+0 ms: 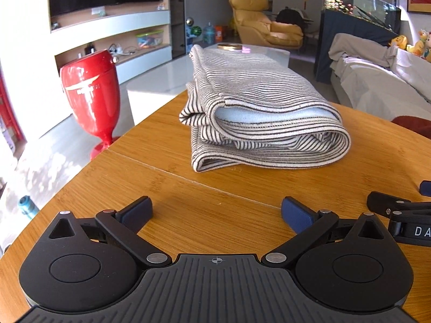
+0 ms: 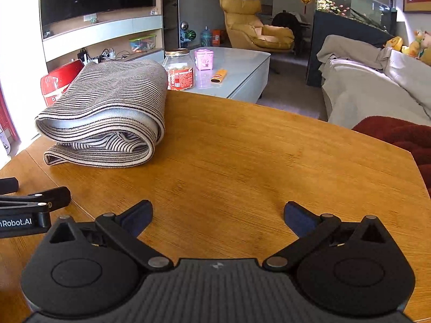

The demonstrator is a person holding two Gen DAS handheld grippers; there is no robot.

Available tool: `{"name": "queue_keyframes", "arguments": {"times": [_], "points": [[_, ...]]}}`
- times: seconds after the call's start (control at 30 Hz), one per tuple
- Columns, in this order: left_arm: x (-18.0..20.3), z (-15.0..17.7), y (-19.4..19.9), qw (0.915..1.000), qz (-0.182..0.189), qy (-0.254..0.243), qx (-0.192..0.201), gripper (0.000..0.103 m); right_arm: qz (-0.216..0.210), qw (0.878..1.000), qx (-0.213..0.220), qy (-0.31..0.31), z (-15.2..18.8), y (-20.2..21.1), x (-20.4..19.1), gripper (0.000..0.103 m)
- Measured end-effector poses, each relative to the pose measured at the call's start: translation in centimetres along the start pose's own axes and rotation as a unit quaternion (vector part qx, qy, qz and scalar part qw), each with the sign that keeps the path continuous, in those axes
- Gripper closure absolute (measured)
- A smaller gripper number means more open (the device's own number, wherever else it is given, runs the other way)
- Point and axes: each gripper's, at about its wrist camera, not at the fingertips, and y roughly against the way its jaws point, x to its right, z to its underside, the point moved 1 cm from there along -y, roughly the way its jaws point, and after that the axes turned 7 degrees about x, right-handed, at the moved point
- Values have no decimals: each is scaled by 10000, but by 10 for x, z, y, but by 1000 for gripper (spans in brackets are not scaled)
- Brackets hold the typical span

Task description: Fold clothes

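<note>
A striped white-and-black garment lies folded in a thick bundle on the wooden table. It also shows at the left of the right wrist view. My left gripper is open and empty, low over the table, a short way in front of the bundle. My right gripper is open and empty over bare table, to the right of the bundle. Part of the right gripper shows at the right edge of the left wrist view, and the left gripper shows at the left edge of the right wrist view.
A red goblet-shaped stool stands on the floor left of the table. A low glass coffee table behind holds a jar, a pink tin and a yellow remote. A sofa and a red cushion are at the right.
</note>
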Motion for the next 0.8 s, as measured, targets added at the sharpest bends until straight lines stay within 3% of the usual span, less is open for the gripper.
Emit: {"name": "queue_keyframes", "arguments": {"times": [0.8], "points": [[4, 2, 0, 10000, 1, 3, 3, 0, -3, 10000, -2, -2, 0, -1, 0, 0]]}}
